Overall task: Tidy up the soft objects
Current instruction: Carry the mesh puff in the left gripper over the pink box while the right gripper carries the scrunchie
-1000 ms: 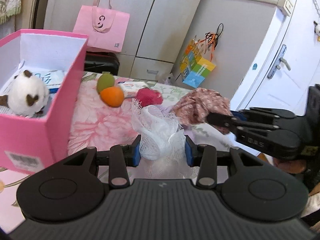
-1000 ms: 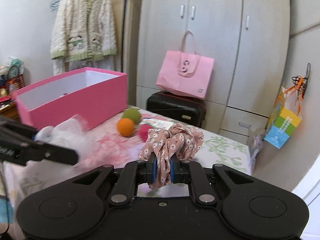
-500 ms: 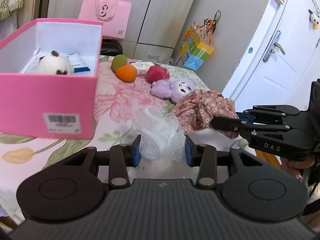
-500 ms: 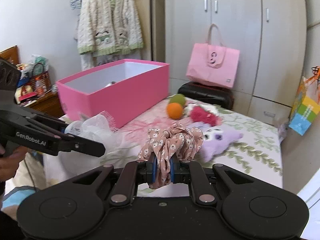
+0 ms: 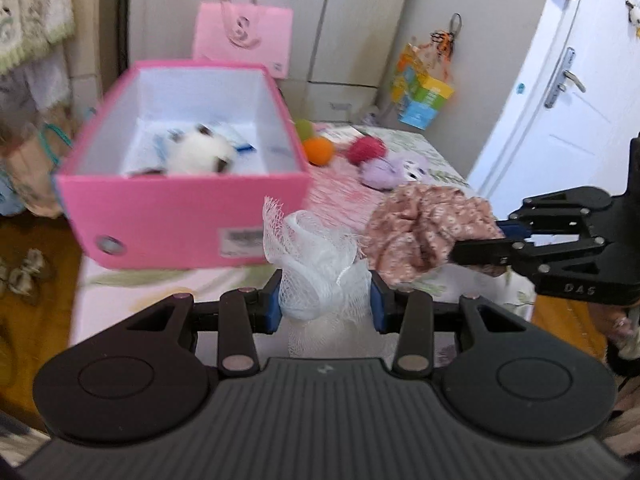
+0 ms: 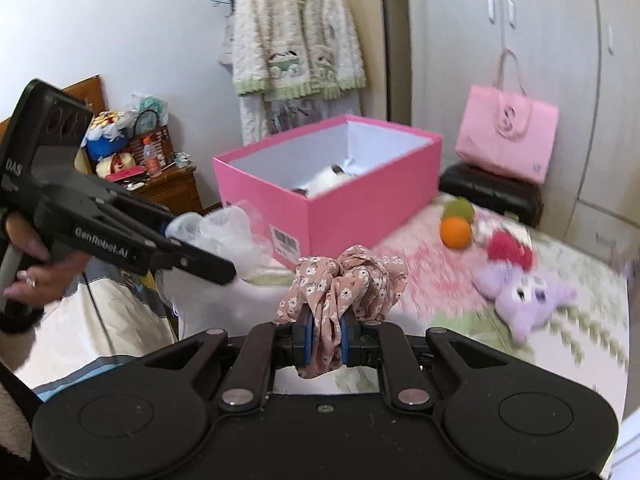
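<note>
My left gripper (image 5: pixel 324 306) is shut on a white mesh puff (image 5: pixel 320 264), held in the air in front of the pink box (image 5: pixel 180 216); the puff also shows in the right wrist view (image 6: pixel 224 232). My right gripper (image 6: pixel 326 334) is shut on a pink floral scrunchie (image 6: pixel 344 280), seen too in the left wrist view (image 5: pixel 424 224). The pink box (image 6: pixel 360 204) stands open on the bed and holds a white and brown plush (image 5: pixel 200 156) on some papers.
On the floral bed sheet (image 6: pixel 440 280) beyond the box lie a green ball (image 6: pixel 460 208), an orange ball (image 6: pixel 455 232), a red pompom (image 6: pixel 510 246) and a purple plush (image 6: pixel 520 288). A pink bag (image 6: pixel 506 132) sits on a black suitcase. A wooden nightstand (image 6: pixel 168 188) stands left.
Both grippers have pulled back and risen with their loads. The view has swung left, so the open top of the pink box now faces me.
</note>
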`<move>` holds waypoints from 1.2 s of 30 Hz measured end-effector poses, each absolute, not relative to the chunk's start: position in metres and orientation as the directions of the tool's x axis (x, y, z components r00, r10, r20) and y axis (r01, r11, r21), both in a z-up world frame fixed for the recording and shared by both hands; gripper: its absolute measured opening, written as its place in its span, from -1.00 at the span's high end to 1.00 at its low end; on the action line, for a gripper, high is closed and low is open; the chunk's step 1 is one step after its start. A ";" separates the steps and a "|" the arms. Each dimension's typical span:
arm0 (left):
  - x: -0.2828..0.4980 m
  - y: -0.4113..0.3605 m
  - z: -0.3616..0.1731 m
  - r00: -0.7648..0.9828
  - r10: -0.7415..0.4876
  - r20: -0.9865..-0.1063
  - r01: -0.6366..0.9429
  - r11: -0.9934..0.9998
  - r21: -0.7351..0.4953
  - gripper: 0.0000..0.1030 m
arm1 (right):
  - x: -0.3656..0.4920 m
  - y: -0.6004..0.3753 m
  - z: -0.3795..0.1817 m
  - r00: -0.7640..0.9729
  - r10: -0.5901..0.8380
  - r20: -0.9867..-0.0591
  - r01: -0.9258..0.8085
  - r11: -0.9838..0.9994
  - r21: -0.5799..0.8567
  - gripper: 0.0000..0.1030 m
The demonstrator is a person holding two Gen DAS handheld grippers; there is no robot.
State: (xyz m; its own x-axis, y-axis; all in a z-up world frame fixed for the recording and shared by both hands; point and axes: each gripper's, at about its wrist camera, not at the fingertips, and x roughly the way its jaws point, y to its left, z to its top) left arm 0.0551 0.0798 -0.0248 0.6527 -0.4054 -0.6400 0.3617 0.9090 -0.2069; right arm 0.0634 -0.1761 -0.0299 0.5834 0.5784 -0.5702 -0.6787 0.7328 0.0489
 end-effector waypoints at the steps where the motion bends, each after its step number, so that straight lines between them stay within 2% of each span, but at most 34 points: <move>1: 0.054 0.084 -0.020 0.660 -0.397 -0.638 0.359 0.912 -0.197 0.22 | 0.065 -0.173 -0.026 0.582 0.586 -0.564 -0.688 0.725 0.043 0.69; 9: 0.065 0.109 0.012 0.706 -0.349 -0.617 0.348 0.929 -0.127 0.22 | 0.082 -0.137 0.013 0.602 0.629 -0.492 -0.731 0.681 -0.025 0.68; 21: 0.143 0.125 0.031 0.784 -0.323 -0.531 0.301 0.945 -0.130 0.22 | 0.176 -0.098 0.045 0.669 0.629 -0.396 -0.696 0.717 -0.038 0.66; 26: 0.192 0.131 0.022 0.794 -0.298 -0.530 0.248 0.954 -0.166 0.22 | 0.236 -0.087 0.032 0.628 0.649 -0.429 -0.698 0.714 0.058 0.66; 36: 0.277 0.130 -0.005 0.749 -0.258 -0.610 0.210 0.966 -0.151 0.22 | 0.322 -0.067 -0.003 0.562 0.651 -0.510 -0.698 0.704 0.131 0.66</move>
State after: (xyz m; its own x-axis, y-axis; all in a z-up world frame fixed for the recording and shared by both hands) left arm 0.2770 0.1302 -0.0054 0.7490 -0.2580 -0.6103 0.2098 0.9660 -0.1509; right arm 0.3223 -0.0666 -0.0027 0.5618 0.6512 -0.5101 -0.6977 0.7044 0.1308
